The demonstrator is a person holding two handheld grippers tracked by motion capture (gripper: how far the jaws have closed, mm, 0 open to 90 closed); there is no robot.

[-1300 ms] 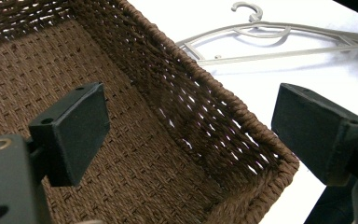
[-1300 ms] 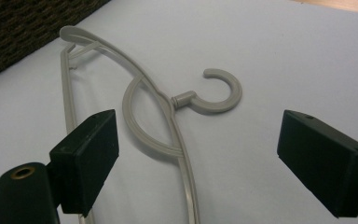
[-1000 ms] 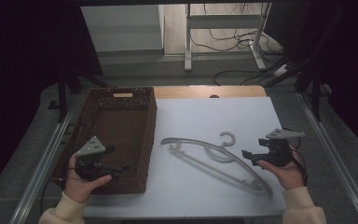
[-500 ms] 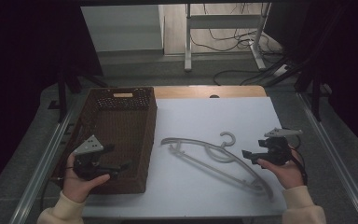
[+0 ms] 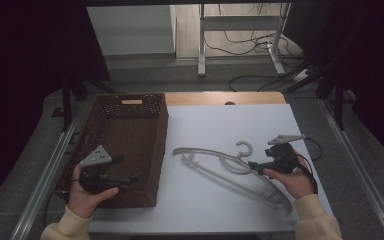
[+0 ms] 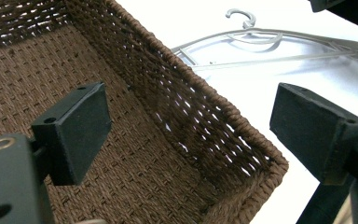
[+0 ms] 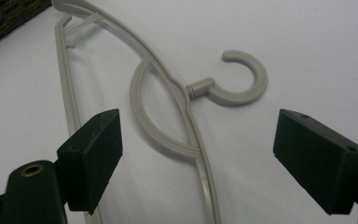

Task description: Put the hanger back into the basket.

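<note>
Barely begun: hanger (image 5: 228, 165) lying flat on the desk (image 5: 220, 125), at 3 o'clock of the empty basket (image 5: 125, 145). Right tongs (image 7: 198, 154) released, straddling its neck; left tongs (image 6: 191, 135) released over the basket corner. Grasping and moving left to do.

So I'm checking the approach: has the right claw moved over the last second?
Yes. In the high view the right claw has dropped toward the person and edged left, closing on the hanger, which lies where it was on the table.

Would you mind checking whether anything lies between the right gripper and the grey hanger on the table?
Nothing visible does. The right gripper sits open just over the hanger, whose neck lies between the two spread jaws on the bare white table. The wicker basket stands off to the side.
</note>
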